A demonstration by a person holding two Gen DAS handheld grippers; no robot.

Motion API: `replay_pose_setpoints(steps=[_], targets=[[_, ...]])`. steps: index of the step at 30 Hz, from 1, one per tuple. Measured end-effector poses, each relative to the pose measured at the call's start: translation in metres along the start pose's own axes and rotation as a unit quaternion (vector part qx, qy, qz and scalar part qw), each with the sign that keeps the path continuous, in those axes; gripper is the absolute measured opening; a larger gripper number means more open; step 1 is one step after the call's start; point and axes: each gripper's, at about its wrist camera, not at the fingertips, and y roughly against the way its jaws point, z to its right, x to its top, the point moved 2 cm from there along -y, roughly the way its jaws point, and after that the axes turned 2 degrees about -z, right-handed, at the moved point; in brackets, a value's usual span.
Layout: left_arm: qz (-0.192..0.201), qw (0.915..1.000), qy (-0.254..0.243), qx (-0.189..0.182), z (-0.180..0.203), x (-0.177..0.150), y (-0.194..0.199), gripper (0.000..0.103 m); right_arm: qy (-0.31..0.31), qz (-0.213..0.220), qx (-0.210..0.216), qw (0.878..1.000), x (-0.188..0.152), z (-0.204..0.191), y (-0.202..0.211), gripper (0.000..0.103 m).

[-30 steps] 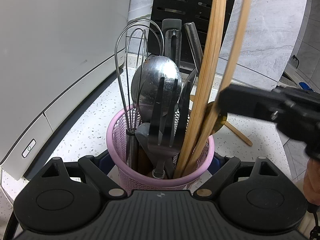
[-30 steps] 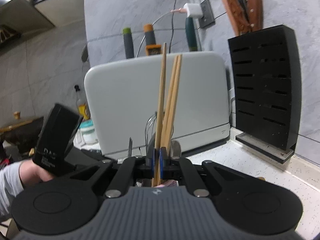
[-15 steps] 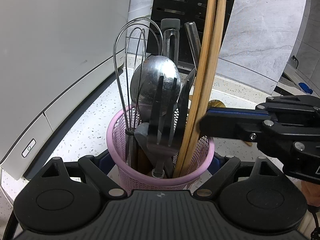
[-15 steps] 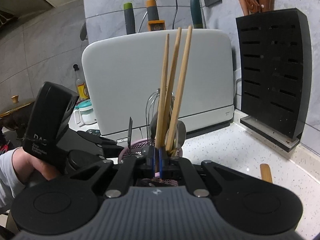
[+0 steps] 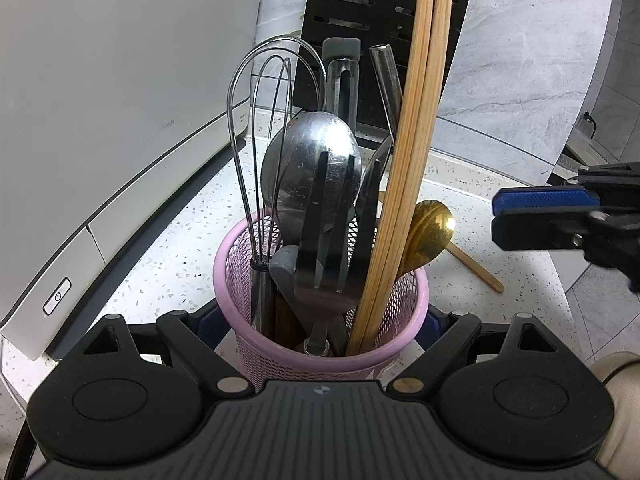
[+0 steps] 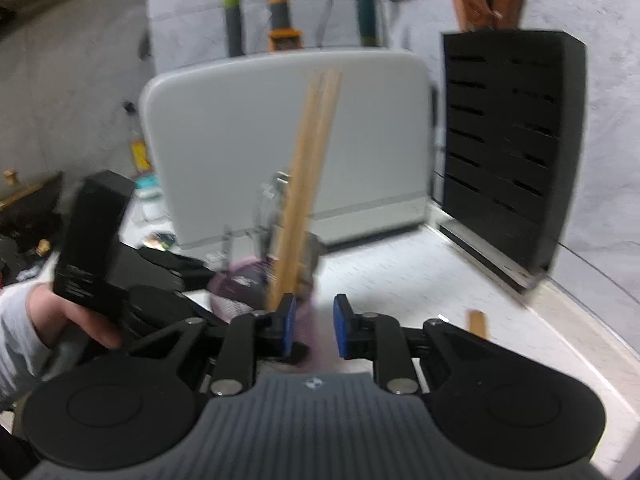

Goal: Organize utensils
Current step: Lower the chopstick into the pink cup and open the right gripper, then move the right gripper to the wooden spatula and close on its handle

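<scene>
Chopsticks (image 5: 404,168), two, one pink basket (image 5: 400,356)

Pink holder (image 5: 320,356) crammed w/ utensils, counter (image 6: 420,280) right of it bare

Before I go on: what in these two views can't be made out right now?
- Left gripper pads: left wrist view, hidden behind the pink basket.
- Chopsticks' tops: cut off by the top edge.
- Wooden handle on the counter: its head hidden behind the gold spoon.
- Right wrist view: motion-blurred.

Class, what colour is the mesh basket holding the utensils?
Pale pink mesh basket, clearest in the left wrist view.
</scene>
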Motion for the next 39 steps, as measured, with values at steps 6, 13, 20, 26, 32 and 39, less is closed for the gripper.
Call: replay_pose_setpoints(steps=[6,13,20,26,32,39], targets=[[0.000,1.0000,0.000,0.000,0.000,0.000,0.001,0.103,-0.022,-0.132,-0.104,0.986,0.002,0.040,-0.022,0.022],[0.000,1.0000,-0.001,-0.002,-0.001,0.000,0.001,0.103,-0.078,-0.218,-0.127,0.964,-0.011,0.095,-0.047,0.022],[-0.001,1.0000,-0.001,-0.002,-0.001,0.000,0.001,0.103,-0.076,-0.257,-0.130,0.955,-0.015,0.098,-0.068,0.022],[-0.002,1.0000,-0.002,-0.002,-0.001,0.001,0.001,0.103,-0.085,-0.271,-0.136,0.949,-0.012,0.105,-0.084,0.022],[-0.002,1.0000,-0.002,-0.002,0.000,0.001,0.000,0.103,-0.087,-0.276,-0.140,0.947,-0.016,0.108,-0.087,0.009],[-0.005,1.0000,-0.005,-0.005,0.001,0.000,0.002,0.103,-0.074,-0.281,-0.132,0.948,-0.022,0.102,-0.080,0.008]])
